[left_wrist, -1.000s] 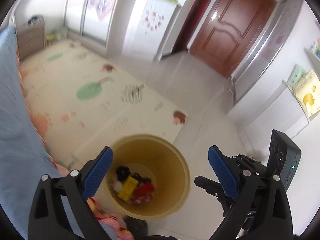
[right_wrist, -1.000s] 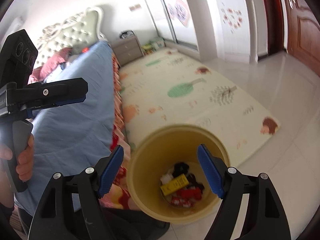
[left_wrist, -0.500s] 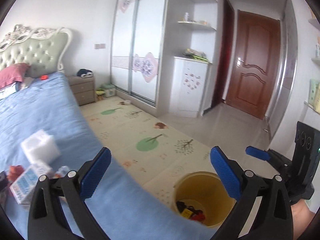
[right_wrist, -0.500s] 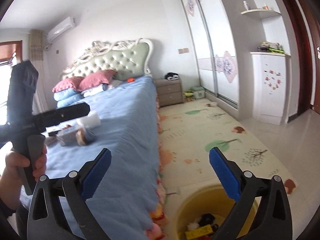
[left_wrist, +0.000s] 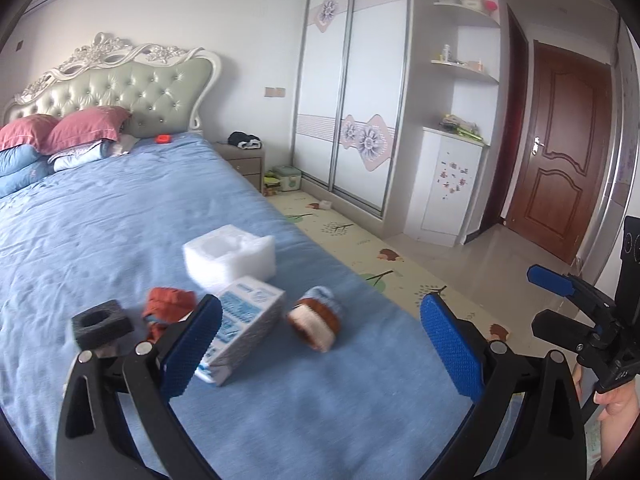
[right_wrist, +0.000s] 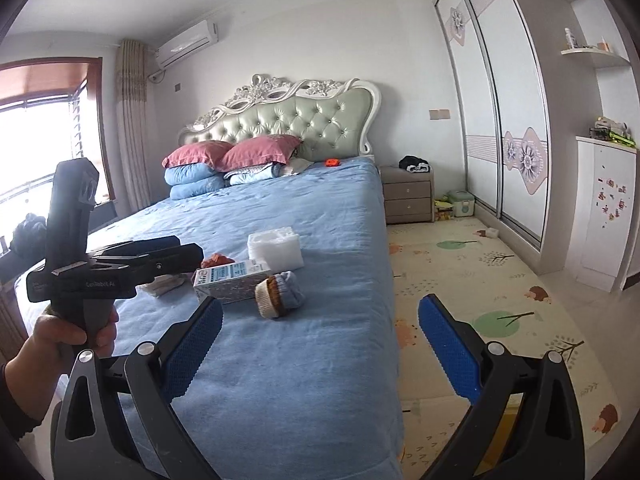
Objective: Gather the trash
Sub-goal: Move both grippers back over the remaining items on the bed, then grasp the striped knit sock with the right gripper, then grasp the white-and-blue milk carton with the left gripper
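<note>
Both grippers swung up from bin to bed [left_wrist: 120,216], left gripper [left_wrist: 320,344] & right gripper [right_wrist: 320,344] jaws open, empty; trash left on bed: carton [left_wrist: 244,320], white foam [left_wrist: 232,256], sock roll [left_wrist: 316,320], black foam [left_wrist: 102,322].

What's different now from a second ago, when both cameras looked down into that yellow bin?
Both tools swung up from the bin toward the bed, where a white foam block, carton and rolled sock lie. Left tool and right tool stayed open and empty; nothing was picked up.
</note>
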